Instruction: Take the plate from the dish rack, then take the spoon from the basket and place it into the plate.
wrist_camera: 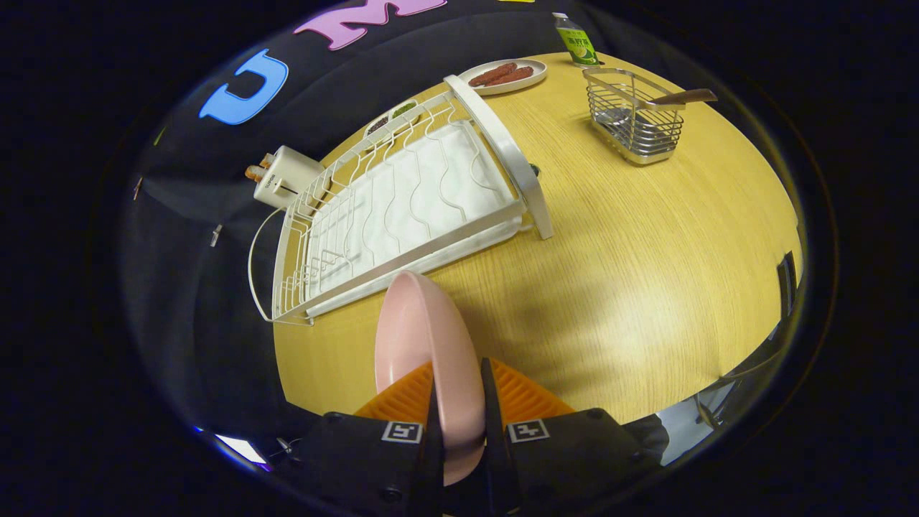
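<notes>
1. The gripper (459,402) is clamped on the pink plate (423,345), both fingers pressing its rim, holding it on edge above the worktop (646,273).
2. Just beyond sits the white rack (402,208).
3. Farther off, the spoon (678,97) leans in the wire basket (635,118).
4. A bottle (576,41) stands behind; its label is too small to read.

Tongs (459,402) clamp the pink plate (423,345) on edge, beside the dish rack (402,208)

Bright overhead light, soft glare on the table (646,287), dark shadow near the fingers (459,402), strong fisheye bending.
</notes>
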Demonstrator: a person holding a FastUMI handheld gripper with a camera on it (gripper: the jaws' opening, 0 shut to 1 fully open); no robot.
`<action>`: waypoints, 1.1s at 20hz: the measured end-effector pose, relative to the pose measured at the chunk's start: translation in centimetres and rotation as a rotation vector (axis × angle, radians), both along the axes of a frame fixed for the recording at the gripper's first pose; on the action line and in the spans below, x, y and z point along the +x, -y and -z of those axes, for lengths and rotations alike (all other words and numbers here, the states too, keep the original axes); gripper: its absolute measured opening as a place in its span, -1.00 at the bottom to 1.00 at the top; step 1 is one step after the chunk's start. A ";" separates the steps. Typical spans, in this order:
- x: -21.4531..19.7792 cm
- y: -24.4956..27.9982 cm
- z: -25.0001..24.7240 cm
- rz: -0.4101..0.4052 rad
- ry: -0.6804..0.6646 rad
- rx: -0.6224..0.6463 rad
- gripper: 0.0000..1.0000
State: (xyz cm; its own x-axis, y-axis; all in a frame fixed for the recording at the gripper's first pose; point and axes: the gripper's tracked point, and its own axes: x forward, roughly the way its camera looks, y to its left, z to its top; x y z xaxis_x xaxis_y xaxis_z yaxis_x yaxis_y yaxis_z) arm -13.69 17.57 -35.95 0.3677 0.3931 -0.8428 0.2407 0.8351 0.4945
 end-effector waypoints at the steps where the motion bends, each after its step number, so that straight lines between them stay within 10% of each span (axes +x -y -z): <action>1: 0.0 0.6 0.3 -0.001 -0.001 -0.031 -0.41; 11: 2.0 8.0 -3.2 -0.076 0.166 -0.209 -0.35; 22: 13.4 24.2 -13.0 -0.126 0.557 -0.610 -0.38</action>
State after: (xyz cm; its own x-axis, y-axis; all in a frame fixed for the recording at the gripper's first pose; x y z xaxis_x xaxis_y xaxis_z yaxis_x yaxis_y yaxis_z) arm -0.28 -6.59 -22.91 0.7771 -0.0071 -0.6293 -0.0183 0.9993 -0.0338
